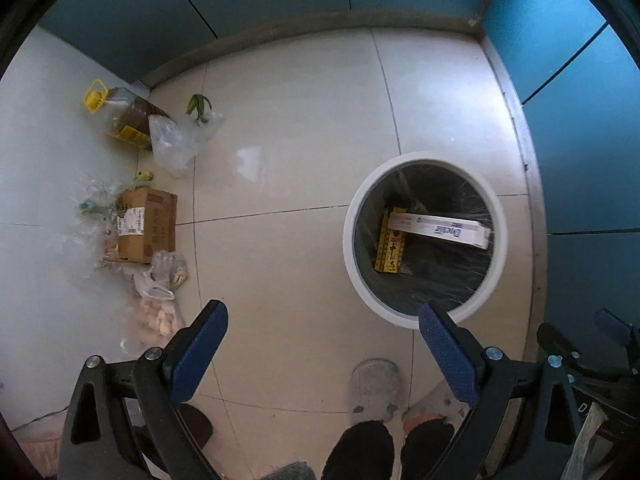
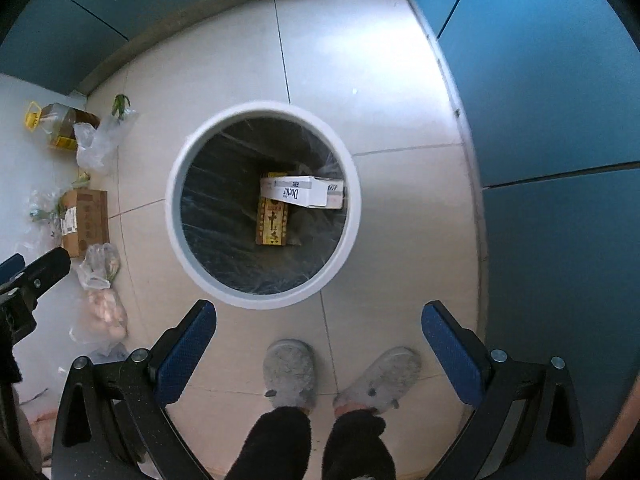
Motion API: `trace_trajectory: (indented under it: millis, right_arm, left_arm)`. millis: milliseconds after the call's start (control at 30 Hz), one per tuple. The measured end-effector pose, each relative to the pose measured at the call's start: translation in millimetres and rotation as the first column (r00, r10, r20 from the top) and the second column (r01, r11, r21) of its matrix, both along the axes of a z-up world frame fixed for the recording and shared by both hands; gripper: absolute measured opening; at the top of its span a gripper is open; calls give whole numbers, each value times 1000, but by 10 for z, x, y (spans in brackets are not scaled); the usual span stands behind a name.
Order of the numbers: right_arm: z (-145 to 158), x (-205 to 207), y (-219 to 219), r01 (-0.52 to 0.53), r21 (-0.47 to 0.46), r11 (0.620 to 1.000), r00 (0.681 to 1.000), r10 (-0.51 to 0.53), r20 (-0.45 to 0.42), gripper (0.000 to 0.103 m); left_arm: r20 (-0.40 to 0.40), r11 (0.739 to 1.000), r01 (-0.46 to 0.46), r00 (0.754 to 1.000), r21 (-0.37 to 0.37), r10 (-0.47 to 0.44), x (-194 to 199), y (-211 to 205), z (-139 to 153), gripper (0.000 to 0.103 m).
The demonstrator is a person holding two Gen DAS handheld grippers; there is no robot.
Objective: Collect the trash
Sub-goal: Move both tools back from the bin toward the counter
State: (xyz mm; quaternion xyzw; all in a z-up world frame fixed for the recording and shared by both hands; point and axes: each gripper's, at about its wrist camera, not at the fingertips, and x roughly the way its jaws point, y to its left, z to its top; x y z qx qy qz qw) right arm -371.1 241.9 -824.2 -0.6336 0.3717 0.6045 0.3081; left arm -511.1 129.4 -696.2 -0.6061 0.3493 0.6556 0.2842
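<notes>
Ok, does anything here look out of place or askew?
Yes. In the bin the white box lies tilted across the yellow box. Left along the wall, an oil bottle lies on its side among loose bags and a cardboard box.

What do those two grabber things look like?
Both the left gripper and right gripper have black plastic frames shaped like triangles with cut-out holes, silver round bolts, and two flat fingers covered in bumpy dark-blue pads.

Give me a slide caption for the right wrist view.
Open right gripper above a lined white trash bin holding a white box atop a yellow box.
</notes>
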Motion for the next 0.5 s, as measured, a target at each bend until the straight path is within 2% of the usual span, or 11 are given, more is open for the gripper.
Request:
trace_trajectory:
  millis: [233, 500]
  right_arm:
    - [1042, 181, -68, -1, 85, 996, 1000, 3, -29, 103]
    - [2487, 380, -274, 1, 160, 987, 997, 12, -79, 103]
  left_arm:
    - [20, 998, 6, 1000, 63, -7, 139, -114, 784, 97]
    - [17, 991, 51, 998, 124, -54, 378, -335, 1861, 97]
